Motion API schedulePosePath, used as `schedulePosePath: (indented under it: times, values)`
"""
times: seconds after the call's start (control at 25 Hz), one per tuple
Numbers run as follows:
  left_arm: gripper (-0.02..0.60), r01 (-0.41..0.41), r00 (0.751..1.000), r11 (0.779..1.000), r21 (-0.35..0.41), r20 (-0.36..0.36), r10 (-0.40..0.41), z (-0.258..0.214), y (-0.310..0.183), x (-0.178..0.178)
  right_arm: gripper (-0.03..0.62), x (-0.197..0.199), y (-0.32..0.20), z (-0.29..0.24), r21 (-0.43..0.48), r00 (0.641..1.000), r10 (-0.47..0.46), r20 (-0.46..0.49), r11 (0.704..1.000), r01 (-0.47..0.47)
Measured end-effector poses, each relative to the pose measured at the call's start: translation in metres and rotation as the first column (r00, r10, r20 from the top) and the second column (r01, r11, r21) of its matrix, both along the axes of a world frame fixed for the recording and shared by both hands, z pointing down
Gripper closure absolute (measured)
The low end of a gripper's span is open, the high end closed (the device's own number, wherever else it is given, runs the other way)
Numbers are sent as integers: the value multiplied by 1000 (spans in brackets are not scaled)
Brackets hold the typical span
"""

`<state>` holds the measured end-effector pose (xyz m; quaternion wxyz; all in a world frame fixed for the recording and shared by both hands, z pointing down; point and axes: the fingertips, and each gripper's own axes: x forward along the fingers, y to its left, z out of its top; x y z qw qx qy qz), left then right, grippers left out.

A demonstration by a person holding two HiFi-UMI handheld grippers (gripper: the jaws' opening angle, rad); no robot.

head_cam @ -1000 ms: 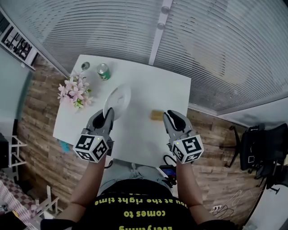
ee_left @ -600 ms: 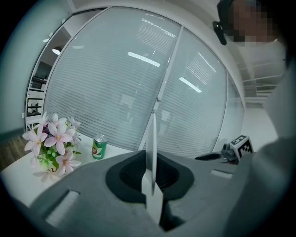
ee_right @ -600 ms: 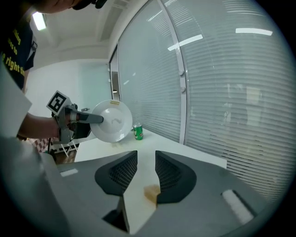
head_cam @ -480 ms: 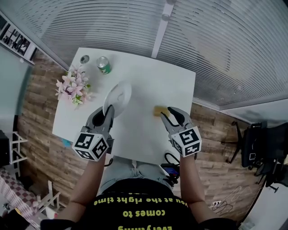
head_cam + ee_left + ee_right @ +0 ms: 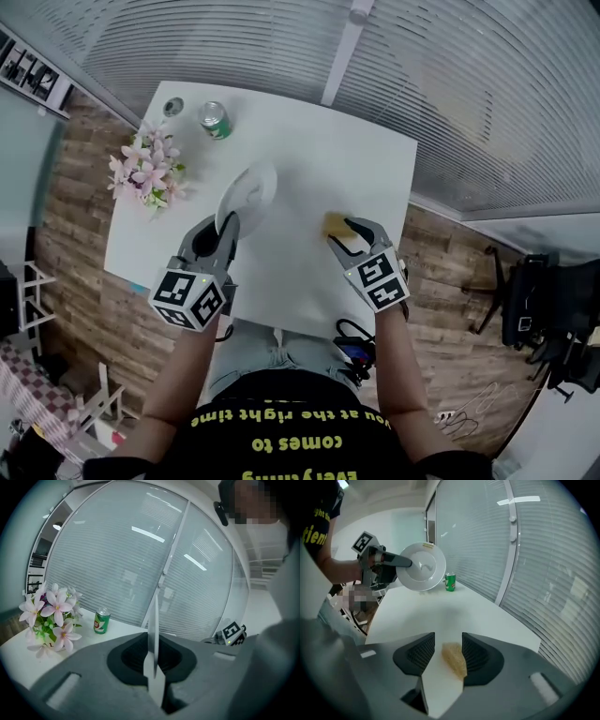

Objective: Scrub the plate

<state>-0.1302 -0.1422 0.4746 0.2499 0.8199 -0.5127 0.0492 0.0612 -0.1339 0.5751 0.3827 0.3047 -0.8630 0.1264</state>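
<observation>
The left hand-held gripper (image 5: 225, 228) is clamped on the rim of the white plate (image 5: 248, 192). It holds the plate up on edge above the white worktop (image 5: 309, 159), with the plate's face turned toward the right side. In the left gripper view the plate shows as a thin upright blade pinched between the pads.

The right hand-held gripper (image 5: 343, 234) points down at the yellow sponge (image 5: 334, 223), which lies flat on the worktop to the right of the plate. Its jaws have just been opening and now stand wide, one on each side of the sponge. The pads do not press on it, though the right one sits just beside its edge. A green can (image 5: 214, 120) and a bunch of pink flowers (image 5: 145, 171) stand at the far left of the worktop, well apart from the work.

The step in hand looks like picking up the sponge; scrubbing has not begun. Next, the right jaws need to settle around the sponge and close on it firmly. They can then carry it across to the plate's face while the left grip holds the plate steady.
</observation>
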Motion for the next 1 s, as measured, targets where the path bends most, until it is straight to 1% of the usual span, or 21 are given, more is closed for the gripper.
schedulePosePath:
  times: [0.08, 0.32, 0.44, 0.6, 0.8, 1.0]
  values:
    - [561, -3, 1000, 1000, -5, 6, 3, 3, 1, 0, 398, 1, -1, 8, -8, 998, -30, -46, 1000, 29]
    - [560, 0, 1000, 1000, -22, 8, 0, 12, 4, 1, 376, 0, -2, 32, -29, 985, -100, -142, 995, 97]
    - [560, -1, 1000, 1000, -30, 11, 1, 17, 4, 1, 365, 0, -4, 42, -32, 969, -137, -204, 991, 133]
    - [561, 2, 1000, 999, -32, 13, -1, 20, 3, 1, 356, -1, -6, 58, -48, 938, -197, -284, 980, 191]
    - [560, 6, 1000, 999, -35, 14, -6, 22, 3, -2, 355, -3, -6, 74, -80, 908, -243, -340, 970, 229]
    - [561, 11, 1000, 999, -42, 13, -10, 25, 5, -5, 357, -1, -5, 87, -118, 896, -255, -363, 967, 228]
